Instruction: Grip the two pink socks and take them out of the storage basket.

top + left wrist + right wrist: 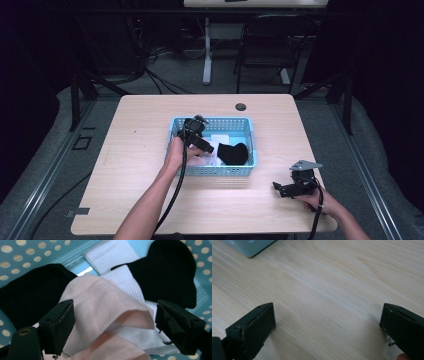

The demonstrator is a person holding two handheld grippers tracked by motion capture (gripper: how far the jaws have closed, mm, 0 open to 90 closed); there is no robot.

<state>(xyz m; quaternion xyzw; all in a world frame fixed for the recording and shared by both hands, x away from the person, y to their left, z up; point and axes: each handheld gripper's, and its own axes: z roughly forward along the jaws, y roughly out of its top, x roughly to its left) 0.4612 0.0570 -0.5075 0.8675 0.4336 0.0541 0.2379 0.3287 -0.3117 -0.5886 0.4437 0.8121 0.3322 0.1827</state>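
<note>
Your left hand (176,150) hides part of the blue basket (248,125), and the pink cloth (105,307) runs off the bottom edge in the left gripper view. Your left tongs (113,322) reach down into the basket, jaws spread either side of that cloth's fold, black socks (170,270) behind. Your right tongs (327,327) sit low over bare table (337,277), jaws wide apart.

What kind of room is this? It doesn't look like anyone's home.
Probably a lab or studio set up for recording. A person works two hand-held grippers, left and right, at a plain table holding a basket of socks. Dark curtains, loose floor cables and a folding chair surround it.
</note>
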